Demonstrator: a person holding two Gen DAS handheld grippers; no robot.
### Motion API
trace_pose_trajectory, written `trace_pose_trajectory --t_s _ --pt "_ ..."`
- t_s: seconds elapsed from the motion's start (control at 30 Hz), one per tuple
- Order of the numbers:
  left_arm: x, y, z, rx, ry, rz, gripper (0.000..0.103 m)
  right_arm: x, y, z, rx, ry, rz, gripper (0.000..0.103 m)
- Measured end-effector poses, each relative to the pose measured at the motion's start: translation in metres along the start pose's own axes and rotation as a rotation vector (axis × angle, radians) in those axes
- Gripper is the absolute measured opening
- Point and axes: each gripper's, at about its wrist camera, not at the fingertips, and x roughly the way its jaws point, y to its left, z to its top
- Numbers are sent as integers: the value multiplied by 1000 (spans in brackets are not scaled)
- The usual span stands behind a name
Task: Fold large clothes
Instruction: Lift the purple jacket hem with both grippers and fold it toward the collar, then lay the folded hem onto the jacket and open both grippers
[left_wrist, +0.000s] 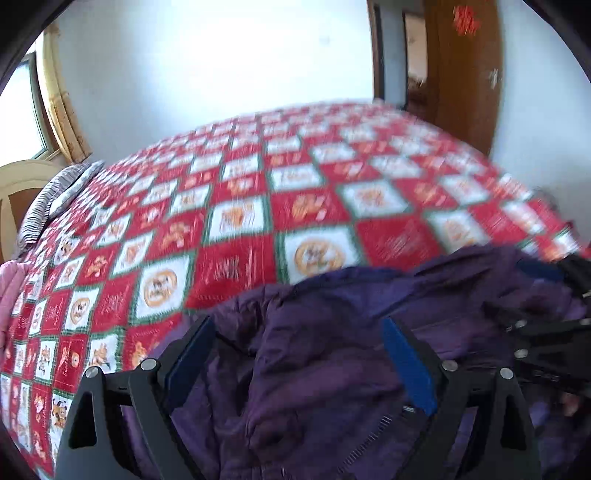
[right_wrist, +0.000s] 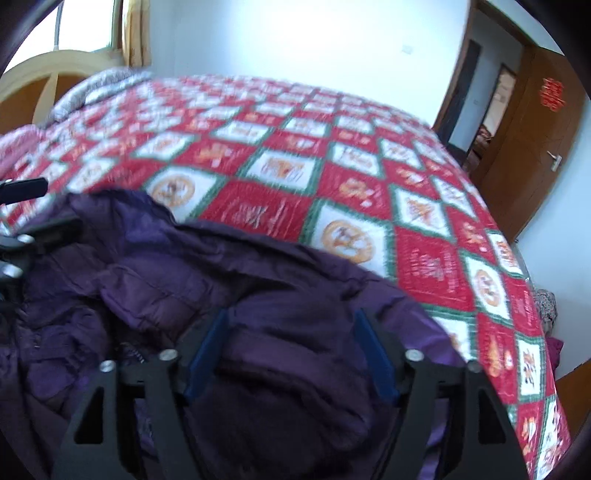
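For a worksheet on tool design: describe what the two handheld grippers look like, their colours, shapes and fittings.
Both look alike. The left gripper and the right gripper each have two black, angular fingers with triangular cut-outs, round silver pivot bolts and flat blue pads on the inner faces. No cables, markings or sleeves can be made out.

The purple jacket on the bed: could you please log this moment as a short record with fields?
garment: purple jacket, padded, crumpled in a heap, not laid flat
zipper: partly visible near the left gripper's lower edge
surface: bed with red, white and green patterned quilt
left gripper: open, jaws wide over the jacket, nothing pinched
right gripper: open, a fold of jacket bulging between the fingers, pads not pressing it
background: wooden door ajar, window at the left
image quality: blurred
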Motion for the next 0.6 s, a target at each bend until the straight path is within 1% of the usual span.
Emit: trace_pose_trajectory --t_s 0.03,0.07,0.13,0.2,0.27,0.3,0.33,0.37,0.4,0.47,0.53,0.6 --pt "-15 3 0 -2 -21 -21 92 -16 -9 -5 32 -35 11 82" --pt "-30 7 -3 2 -37 -30 92 -26 -17 -11 53 -43 26 84" --pt "-54 13 -15 23 -57 -23 92 -41 -28 -25 95 -23 53 84" --pt "-72 20 -39 45 -41 7 92 -55 -38 -47 142 11 87 84" --pt "-85 29 -68 55 -21 44 92 -73 -46 -79 178 42 97 84" --pt "-91 34 -84 57 -9 59 92 -81 -46 -89 182 50 89 84" --pt "-98 39 -103 55 4 78 92 -94 -49 -108 186 57 74 84" --pt "-108 44 -124 47 11 82 92 -104 -51 -120 194 64 66 84" --pt "-119 49 -144 32 16 71 92 -112 -52 -131 207 69 63 84" --pt "-137 57 -179 -7 36 46 92 -134 -55 -166 257 89 88 84" --pt "-159 61 -217 -31 45 21 92 -148 -55 -192 280 108 98 84" --pt "-171 59 -243 -29 58 25 92 -161 -49 -217 274 121 88 84"
